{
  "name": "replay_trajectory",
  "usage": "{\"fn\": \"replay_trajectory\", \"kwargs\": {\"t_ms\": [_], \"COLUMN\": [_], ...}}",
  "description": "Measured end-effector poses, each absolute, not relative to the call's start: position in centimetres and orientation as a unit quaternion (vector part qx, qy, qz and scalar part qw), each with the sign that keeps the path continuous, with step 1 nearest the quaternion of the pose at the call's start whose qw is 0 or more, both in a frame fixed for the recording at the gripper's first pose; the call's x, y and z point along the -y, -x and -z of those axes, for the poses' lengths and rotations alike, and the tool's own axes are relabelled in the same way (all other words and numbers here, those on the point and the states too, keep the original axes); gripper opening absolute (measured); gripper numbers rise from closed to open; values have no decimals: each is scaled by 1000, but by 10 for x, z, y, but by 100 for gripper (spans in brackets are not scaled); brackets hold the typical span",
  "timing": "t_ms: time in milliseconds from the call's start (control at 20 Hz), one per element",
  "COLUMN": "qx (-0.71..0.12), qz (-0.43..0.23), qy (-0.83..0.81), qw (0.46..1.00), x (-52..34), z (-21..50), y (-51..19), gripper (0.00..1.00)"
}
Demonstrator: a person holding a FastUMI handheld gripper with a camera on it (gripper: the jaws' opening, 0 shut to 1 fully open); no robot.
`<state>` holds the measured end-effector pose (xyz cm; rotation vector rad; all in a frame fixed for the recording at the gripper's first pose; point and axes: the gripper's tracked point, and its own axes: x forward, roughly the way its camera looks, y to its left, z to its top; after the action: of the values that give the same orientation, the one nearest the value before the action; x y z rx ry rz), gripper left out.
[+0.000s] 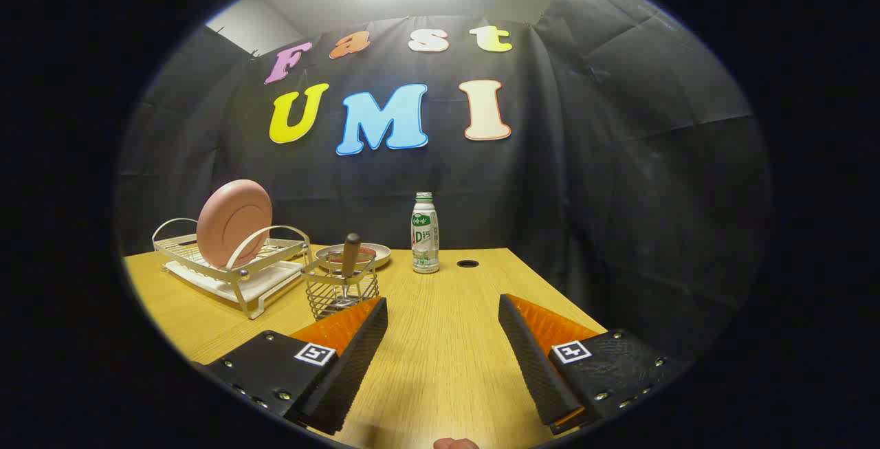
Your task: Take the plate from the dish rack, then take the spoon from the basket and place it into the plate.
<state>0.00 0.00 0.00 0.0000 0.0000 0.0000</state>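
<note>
A pink plate (234,223) stands on edge in a white wire dish rack (268,274) at the table's far left. Right of the rack is a wire basket (342,289) with a dark spoon handle (351,254) sticking up from it. My gripper (443,311) hovers above the wooden table (440,366), open, with nothing between its fingers. The basket sits just beyond the left fingertip (375,311); the rack lies farther off to the left.
A shallow dish (375,254) rests behind the basket. A white bottle with a green label (425,233) stands at the table's back, next to a small round hole (467,263). The table's right edge runs beside the right finger.
</note>
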Motion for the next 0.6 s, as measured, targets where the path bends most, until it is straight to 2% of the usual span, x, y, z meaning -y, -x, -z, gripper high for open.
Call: {"fn": "replay_trajectory", "kwargs": {"t_ms": [350,600], "qx": [-16,1], "qz": [16,52], "qy": [-18,-28], "qw": [1000,998], "x": [14,41], "z": [-10,-68], "y": [-61,-45], "gripper": [99,99]}}
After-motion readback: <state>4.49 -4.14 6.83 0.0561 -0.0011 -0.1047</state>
